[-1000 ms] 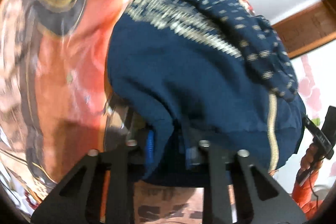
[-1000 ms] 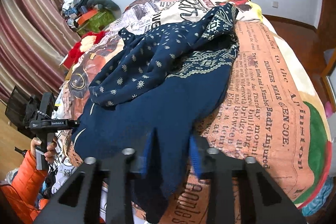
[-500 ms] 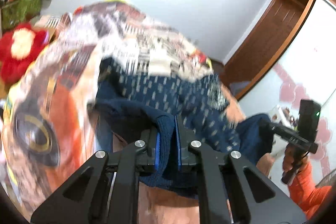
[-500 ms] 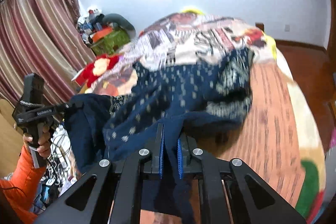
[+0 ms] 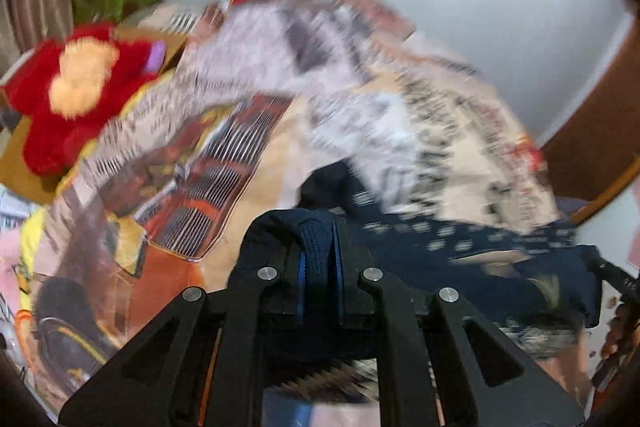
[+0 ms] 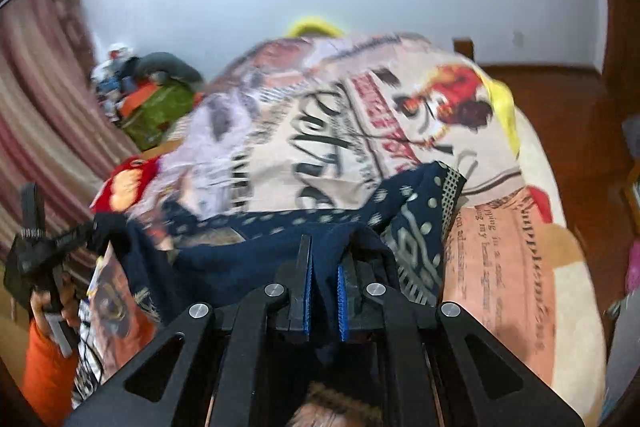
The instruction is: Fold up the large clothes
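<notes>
The left gripper has its jaws clenched on a thick fold of the navy garment, and the right gripper grasps another navy edge between its blue pads. The garment hangs stretched between the two, its dotted and patterned part trailing onto the bed, which wears a newspaper-print cover. A red plush toy lies beside the bed. Both views are blurred.
</notes>
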